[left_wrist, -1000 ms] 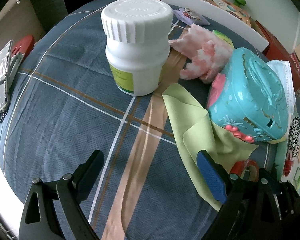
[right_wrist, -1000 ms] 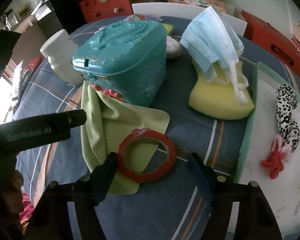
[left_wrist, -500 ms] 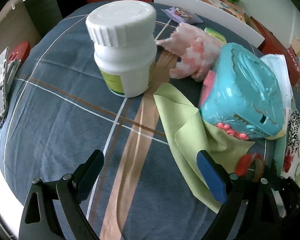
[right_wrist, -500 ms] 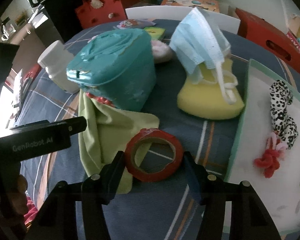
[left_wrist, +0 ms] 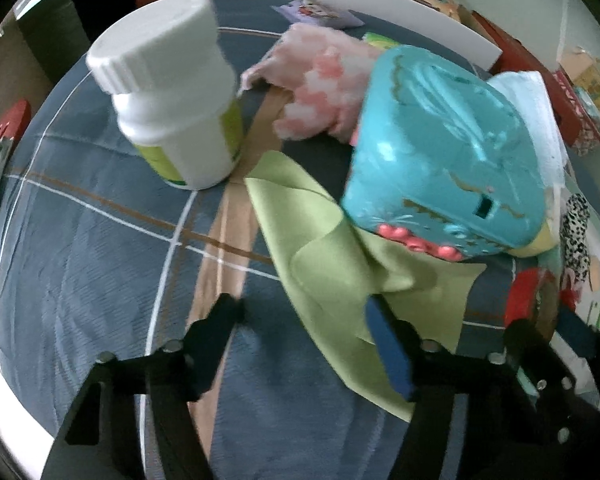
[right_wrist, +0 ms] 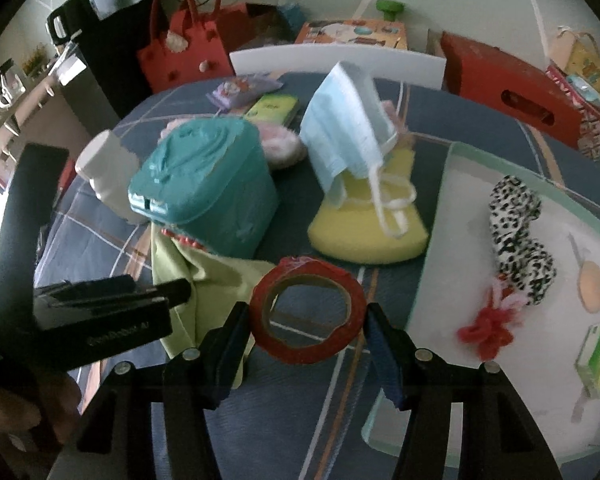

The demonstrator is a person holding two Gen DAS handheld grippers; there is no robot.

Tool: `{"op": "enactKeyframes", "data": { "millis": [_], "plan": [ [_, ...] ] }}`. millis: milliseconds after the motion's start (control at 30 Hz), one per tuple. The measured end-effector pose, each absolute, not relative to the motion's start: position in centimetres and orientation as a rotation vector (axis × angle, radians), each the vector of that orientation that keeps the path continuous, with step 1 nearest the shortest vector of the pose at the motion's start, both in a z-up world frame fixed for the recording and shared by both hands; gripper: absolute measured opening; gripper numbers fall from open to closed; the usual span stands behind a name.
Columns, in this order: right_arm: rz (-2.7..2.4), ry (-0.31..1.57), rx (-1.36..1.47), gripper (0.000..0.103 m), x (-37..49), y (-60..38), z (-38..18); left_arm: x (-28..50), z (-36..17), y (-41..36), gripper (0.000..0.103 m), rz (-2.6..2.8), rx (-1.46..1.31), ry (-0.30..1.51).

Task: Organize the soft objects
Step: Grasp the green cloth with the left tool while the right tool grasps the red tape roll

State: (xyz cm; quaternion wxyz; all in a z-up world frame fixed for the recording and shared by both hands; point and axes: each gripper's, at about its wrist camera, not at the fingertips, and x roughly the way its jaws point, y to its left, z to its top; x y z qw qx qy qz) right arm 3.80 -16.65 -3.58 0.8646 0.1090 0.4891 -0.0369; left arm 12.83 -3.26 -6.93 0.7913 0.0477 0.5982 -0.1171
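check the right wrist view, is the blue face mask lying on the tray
No, the face mask is draped over the yellow sponge on the checked cloth, left of the tray.

Soft daylight glares white at the left edge (fisheye-bent rims, dark corners), everything motion-smeared.

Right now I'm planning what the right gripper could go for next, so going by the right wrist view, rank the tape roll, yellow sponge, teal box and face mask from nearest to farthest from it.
1. Tape roll: between the fingers of the right gripper.
2. Yellow sponge: just beyond, to the right.
3. Teal box: beyond, to the left; too close to the sponge to call firmly.
4. Face mask: draped over the sponge's far end.
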Motion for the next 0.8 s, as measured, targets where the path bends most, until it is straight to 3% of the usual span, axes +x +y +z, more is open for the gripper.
{"op": "enactKeyframes", "data": {
  "millis": [133,367,800],
  "plan": [
    [-0.092,1.005,0.24,0.061,3.6,-17.0,-2.7,12.4,-6.9,-4.7,0.039,-0.294,0.102,1.292],
    [-0.111,0.992,0.252,0.061,3.1,-18.0,-2.3,12.0,-6.5,-5.3,0.01,-0.324,0.075,1.287],
    [-0.114,0.98,0.26,0.061,2.7,-17.7,-2.2,10.8,-4.2,-3.3,0.004,-0.366,-0.003,1.244]
  ]
}}
